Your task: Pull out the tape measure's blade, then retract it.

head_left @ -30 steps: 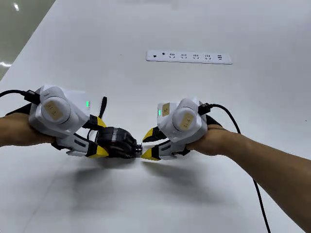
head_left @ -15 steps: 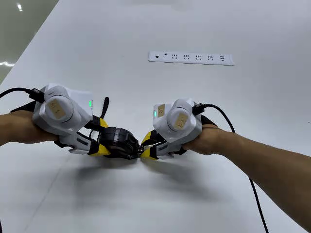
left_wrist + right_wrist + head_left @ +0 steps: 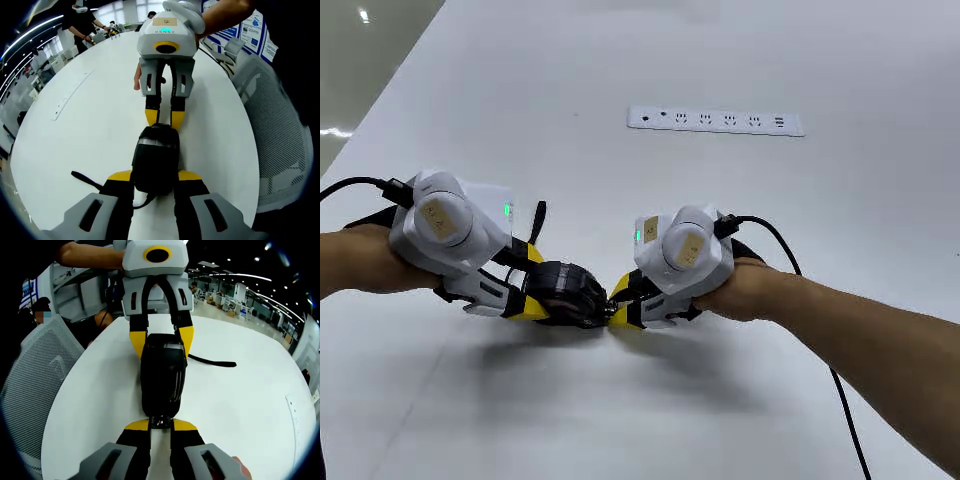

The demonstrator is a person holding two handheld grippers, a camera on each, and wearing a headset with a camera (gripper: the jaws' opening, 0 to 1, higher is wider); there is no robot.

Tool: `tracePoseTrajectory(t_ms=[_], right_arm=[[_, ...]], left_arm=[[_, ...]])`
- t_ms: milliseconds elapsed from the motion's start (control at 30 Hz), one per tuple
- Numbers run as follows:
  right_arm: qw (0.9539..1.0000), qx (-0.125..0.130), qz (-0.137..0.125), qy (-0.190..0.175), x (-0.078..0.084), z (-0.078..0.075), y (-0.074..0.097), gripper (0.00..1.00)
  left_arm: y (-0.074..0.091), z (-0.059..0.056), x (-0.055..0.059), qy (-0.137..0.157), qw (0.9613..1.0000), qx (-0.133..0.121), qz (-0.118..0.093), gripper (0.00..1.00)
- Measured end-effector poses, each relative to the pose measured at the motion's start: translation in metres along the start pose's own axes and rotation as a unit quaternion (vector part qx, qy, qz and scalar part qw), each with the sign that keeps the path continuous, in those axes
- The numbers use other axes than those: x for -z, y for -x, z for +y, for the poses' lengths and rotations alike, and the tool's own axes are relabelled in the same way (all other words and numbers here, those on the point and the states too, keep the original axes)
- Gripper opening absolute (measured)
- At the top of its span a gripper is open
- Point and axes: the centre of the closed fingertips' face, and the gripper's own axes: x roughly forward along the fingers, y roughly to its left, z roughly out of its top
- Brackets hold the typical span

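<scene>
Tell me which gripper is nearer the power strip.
Right. The right gripper, shut on the blade tip, sits on the person's side of the power strip, roughly in line with its left end; the left gripper, clamping the tape measure, lies farther out to the left.

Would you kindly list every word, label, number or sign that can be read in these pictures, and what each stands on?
Nothing can be read for certain.
On the left claw and right claw: tan stickers, too small to read.
On the right claw's housing, left gripper view: a print strip, blurred.
On the wall posters: blurred.
On the power strip: markings too small.
On the tape measure: no print visible.
</scene>
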Motion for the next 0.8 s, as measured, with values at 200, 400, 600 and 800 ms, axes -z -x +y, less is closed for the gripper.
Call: tracePoseTrajectory(t_ms=[200,400,600,800], right_arm=[[1.0000,0.002,0.001,-0.002,0.0002,-0.0001,0.0003,0.10],[1.0000,0.005,0.002,-0.007,0.0001,-0.0007,0.0004,0.10],[1.0000,0.006,0.003,-0.005,0.0003,-0.0015,0.0007,0.10],[1.0000,0.007,0.006,0.000,0.0004,-0.0021,0.0012,0.10]], left_arm=[[0.0005,-0.0005,0.0003,0.000,1.0000,-0.001,0.000,0.25],[0.0009,-0.0004,0.0006,0.003,1.0000,-0.002,-0.001,0.25],[0.0010,0.0000,0.0008,0.005,1.0000,-0.004,-0.001,0.25],[0.0009,0.0003,0.0011,0.006,1.0000,-0.005,0.001,0.25]])
